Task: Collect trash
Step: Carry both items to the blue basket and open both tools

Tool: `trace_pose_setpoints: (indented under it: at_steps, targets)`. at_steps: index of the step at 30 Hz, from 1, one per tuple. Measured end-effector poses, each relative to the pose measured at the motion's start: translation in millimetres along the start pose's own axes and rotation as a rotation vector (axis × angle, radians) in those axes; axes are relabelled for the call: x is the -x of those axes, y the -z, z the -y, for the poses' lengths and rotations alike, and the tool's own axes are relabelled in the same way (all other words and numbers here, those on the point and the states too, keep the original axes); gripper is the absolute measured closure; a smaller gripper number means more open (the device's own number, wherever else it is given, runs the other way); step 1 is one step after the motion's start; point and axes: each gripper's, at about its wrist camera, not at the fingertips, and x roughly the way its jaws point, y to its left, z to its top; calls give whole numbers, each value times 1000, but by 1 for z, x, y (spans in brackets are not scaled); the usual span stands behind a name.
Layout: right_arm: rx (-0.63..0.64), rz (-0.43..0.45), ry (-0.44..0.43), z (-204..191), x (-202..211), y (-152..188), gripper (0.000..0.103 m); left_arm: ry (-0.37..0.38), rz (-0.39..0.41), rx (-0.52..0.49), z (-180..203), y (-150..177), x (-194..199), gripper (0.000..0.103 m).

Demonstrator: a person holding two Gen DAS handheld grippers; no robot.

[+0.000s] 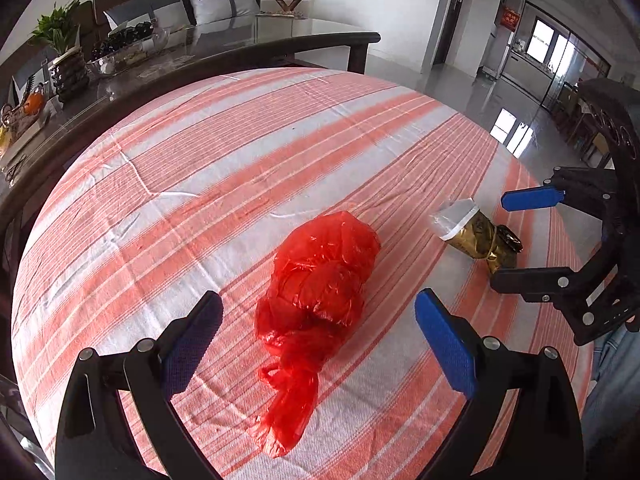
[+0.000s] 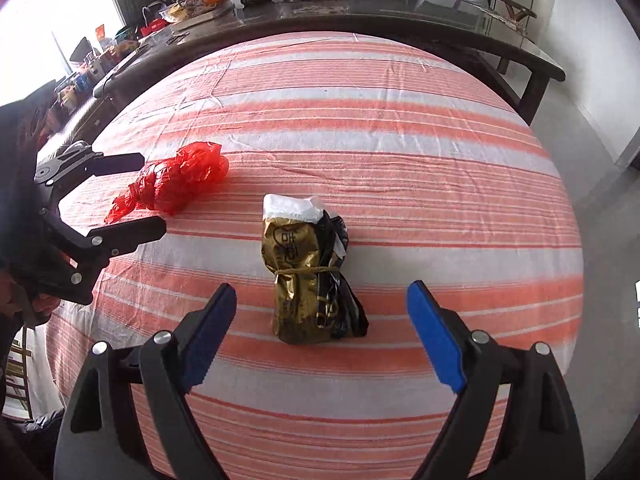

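I am holding both claws wide open and empty, my left claw (image 1: 318, 338) around the red bag (image 1: 316, 280), my right claw (image 2: 322, 324) around the gold pack (image 2: 304, 276), so I should push down low, then squeeze each middle.

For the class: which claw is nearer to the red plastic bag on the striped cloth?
Left. The left claw stands open around the red plastic bag's knotted end. The right claw is open over the gold packet beside it.
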Motion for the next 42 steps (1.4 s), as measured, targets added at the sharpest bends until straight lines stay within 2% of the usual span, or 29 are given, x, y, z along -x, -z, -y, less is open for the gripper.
trace_pose_setpoints:
  at_steps: [2, 4, 5, 6, 7, 15, 19, 23, 26, 33, 38, 42]
  targets:
    - [10, -41, 14, -2, -10, -8, 19, -6, -12, -14, 1, -4, -5, 7]
    - [10, -72, 12, -3, -19, -13, 21, -11, -24, -33, 4, -5, -8, 15]
    - [14, -81, 2, -3, -21, -14, 36, -18, -37, -44, 6, -5, -10, 29]
    - [14, -84, 2, -3, -22, -14, 47, -25, -52, -52, 7, -5, -12, 49]
    - [8, -82, 7, -4, -20, -14, 58, -32, -64, -56, 7, -4, -14, 56]
    - [-80, 28, -30, 8, 17, -6, 59, -8, 9, -28, 22, -1, 11, 60]
    - [-149, 70, -47, 30, 39, 5, 59, 35, 36, -49, 51, -7, 24, 60]
    - [-233, 107, -48, 62, 63, 30, 59, 98, 54, -87, 97, -15, 31, 60]
    - [-298, 127, -22, 93, 84, 58, 59, 154, 66, -139, 143, -21, 33, 60]
    - [-463, 121, 119, 180, 125, 145, 59, 299, 49, -245, 260, -35, 18, 60]
    - [-575, 96, 202, 234, 132, 206, 59, 361, 8, -296, 336, -41, -11, 59]
    - [-670, 77, 231, 271, 123, 244, 59, 387, -34, -303, 377, -45, -46, 59]
